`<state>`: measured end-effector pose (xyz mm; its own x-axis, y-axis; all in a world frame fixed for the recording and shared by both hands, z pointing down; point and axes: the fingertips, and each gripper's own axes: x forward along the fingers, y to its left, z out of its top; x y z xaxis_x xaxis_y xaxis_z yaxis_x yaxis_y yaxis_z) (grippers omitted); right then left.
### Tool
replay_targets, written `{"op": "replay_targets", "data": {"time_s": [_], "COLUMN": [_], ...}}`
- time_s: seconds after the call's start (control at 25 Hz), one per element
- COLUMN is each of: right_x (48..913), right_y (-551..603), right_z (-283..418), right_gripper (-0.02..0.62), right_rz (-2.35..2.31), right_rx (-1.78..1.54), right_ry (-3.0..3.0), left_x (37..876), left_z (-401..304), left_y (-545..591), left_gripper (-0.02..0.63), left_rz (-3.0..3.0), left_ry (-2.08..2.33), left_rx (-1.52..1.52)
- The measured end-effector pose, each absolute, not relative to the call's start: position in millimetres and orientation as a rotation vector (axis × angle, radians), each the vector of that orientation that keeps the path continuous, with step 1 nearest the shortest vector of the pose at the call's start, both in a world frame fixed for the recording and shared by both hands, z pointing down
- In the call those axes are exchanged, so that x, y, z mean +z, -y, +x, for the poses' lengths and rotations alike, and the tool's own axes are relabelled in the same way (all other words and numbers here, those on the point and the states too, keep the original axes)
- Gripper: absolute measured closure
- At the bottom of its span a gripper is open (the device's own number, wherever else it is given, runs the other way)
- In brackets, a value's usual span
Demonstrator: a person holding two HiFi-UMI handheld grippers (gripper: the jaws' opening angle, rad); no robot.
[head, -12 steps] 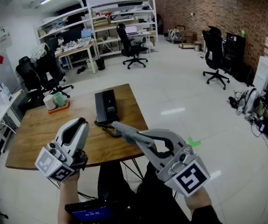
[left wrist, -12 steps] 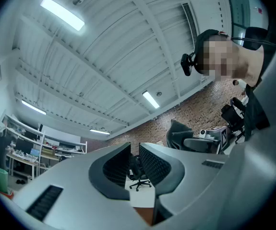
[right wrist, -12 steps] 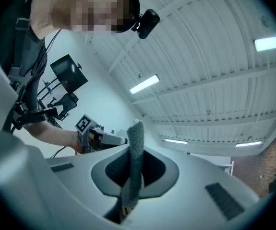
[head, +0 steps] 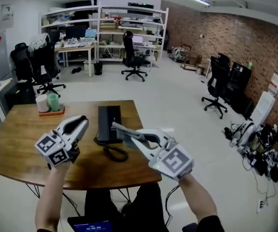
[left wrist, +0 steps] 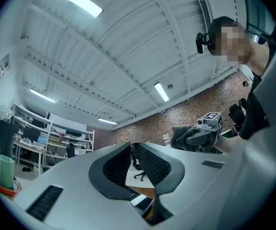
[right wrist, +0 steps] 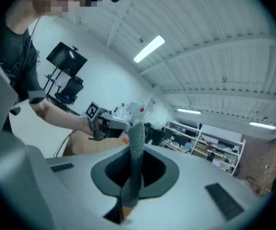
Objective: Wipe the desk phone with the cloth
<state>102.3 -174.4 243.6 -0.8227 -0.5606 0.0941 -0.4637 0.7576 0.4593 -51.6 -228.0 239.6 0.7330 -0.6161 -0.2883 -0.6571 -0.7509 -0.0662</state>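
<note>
**Head view.** The desk phone lies flat on the wooden table, right of centre, long side running near to far. Its cord loops toward the near edge. My right gripper hangs over the phone's near end with the cloth in its tips. My left gripper hovers just left of the phone, above bare wood. A tray with cups sits at the far left of the table, well apart from the work. Office chairs stand on the floor beyond and do not interfere.

**Left gripper view.** The left gripper has its jaws parted by a narrow gap, with nothing between them. The right gripper shows at the right, a grey fold of cloth bunched at its tip.

**Right gripper view.** The right gripper is clamped on the cloth. The strip stands up out of the jaws and droops slightly.

**Handling.** I judge the cloth to be light, soft and limp. The present hold near one end leaves a free flap to drag across the surface. The phone is probably a rigid, fairly light plastic shell that may slide on the wood under wiping pressure. The empty left gripper could brace its left edge – not its top face.

**Obstructions.** The cord loop at the near end is the one snag risk, so I would stroke from near to far.
</note>
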Motion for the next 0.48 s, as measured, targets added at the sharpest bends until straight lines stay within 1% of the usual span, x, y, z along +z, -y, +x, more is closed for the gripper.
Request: {"op": "replay_targets", "data": {"time_s": [0.12, 0.2, 0.36, 0.48], "right_x": [249, 268, 307, 321], "right_y": [249, 294, 367, 407], "right_z": [67, 40, -5, -41], "right_gripper": [0.571, 0.571, 0.571, 0.571], "right_rz": [0.750, 0.721, 0.703, 0.744], "right_rx": [-0.652, -0.632, -0.584, -0.599], "right_ry": [2.572, 2.486, 2.403, 2.371], "left_x": [254, 276, 318, 326], "left_z": [-72, -81, -80, -77], "left_y": [270, 289, 309, 307], "left_gripper": [0.566, 0.566, 0.566, 0.566], "left_rz": [-2.786, -2.812, -2.848, -2.823], "left_ry": [-1.048, -1.054, -1.059, -1.052], "left_rx": [0.367, 0.366, 0.369, 0.290]}}
